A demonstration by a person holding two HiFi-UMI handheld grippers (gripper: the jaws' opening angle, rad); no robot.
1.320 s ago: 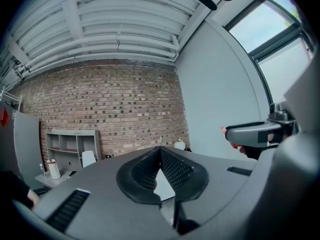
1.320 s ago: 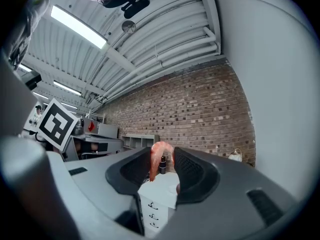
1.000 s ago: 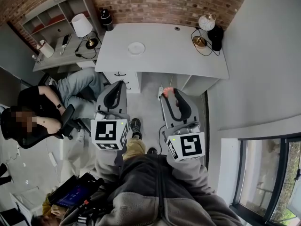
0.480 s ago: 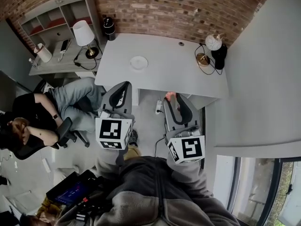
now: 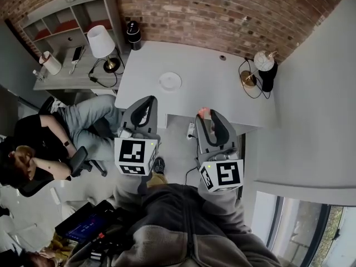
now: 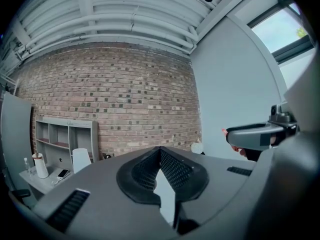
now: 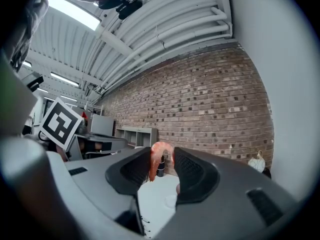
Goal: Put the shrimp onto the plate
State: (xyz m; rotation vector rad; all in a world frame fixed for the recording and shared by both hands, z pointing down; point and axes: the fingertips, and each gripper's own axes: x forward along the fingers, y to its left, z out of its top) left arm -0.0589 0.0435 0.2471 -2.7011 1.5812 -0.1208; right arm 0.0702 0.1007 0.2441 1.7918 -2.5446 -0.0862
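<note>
The white plate [image 5: 169,81] lies bare on the white tabletop [image 5: 222,93], nearer its left end. The shrimp [image 7: 159,158] is not on it. The right hand-held gripper [image 5: 207,113] has the shrimp pinched between its two dark pads, a curled orange-pink piece standing up out of the jaws. Seen from the head view, the shrimp is well apart from the plate, to the plate's right and on the person's side of it, about at the near edge of the tabletop.

The left hand-held gripper [image 6: 160,151] is held level, also on the person's side of the plate and a little to its left. Its jaw tips meet with nothing between them.

Beyond the plate, against the brick wall [image 5: 222,15], stands a black cylinder [image 5: 133,35]. Far to the plate's right, at the tabletop's corner, is a small lamp with a round white shade [image 5: 263,62]. To the plate's left, on a lower grey desk [image 5: 72,74], are a table lamp with a white shade [image 5: 101,40] and a phone [image 5: 77,52]. A seated person [image 5: 61,138] is nearer than that desk, left of the plate.
</note>
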